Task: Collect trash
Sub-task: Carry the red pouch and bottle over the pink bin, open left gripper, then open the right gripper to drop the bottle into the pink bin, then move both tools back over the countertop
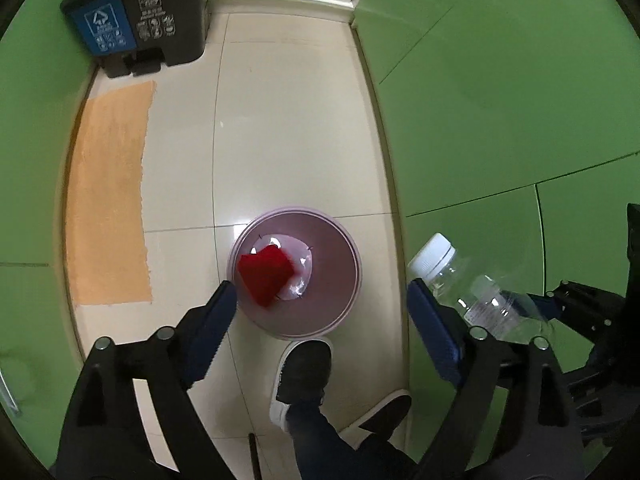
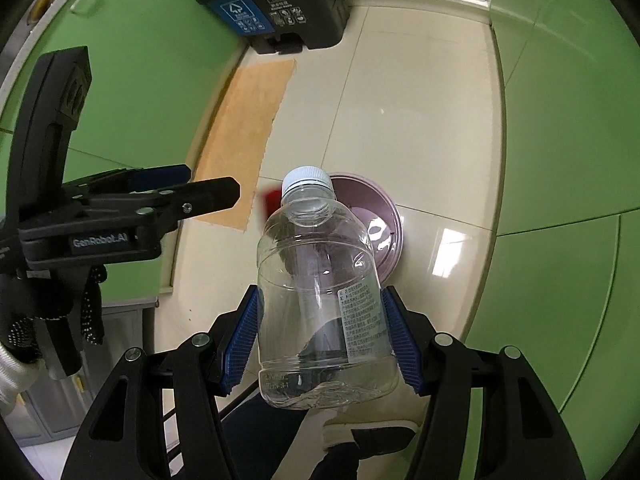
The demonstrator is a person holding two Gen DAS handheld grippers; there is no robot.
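Below me I see the cream tiled floor [image 1: 288, 128], running between green cabinet fronts [image 1: 500, 100] on either side. An orange mat [image 1: 110, 196] lies on the tiles along the left cabinets, and at the far end stands a dark two-part pedal bin [image 1: 140, 24], one half labelled blue, the other black.

On the floor in the middle sits a round pinkish wastebasket [image 1: 340, 276], seen from straight above. A red crumpled item [image 1: 264, 276] is inside it, over the pale bottom; from the right wrist view it looks blurred, so I cannot tell whether it is lying there or falling.

My left hand-held gripper [image 1: 320, 304] hangs above the wastebasket with its blue-padded fingers [image 1: 218, 320] spread wide and nothing between them. A person's dark shoe with a white sole [image 1: 304, 376] stands on the tiles just beside the basket's near rim.

My right hand-held gripper [image 2: 320, 336] clamps a clear plastic bottle [image 2: 320, 280] with a white cap [image 2: 307, 178]. Its blue pads [image 2: 240, 344] press on both sides of the bottle's lower body, near the printed label. The cap points away from me, toward the wastebasket, and the bottle appears empty. In the left wrist view it sits to the right of the basket, in front of the green cabinet.
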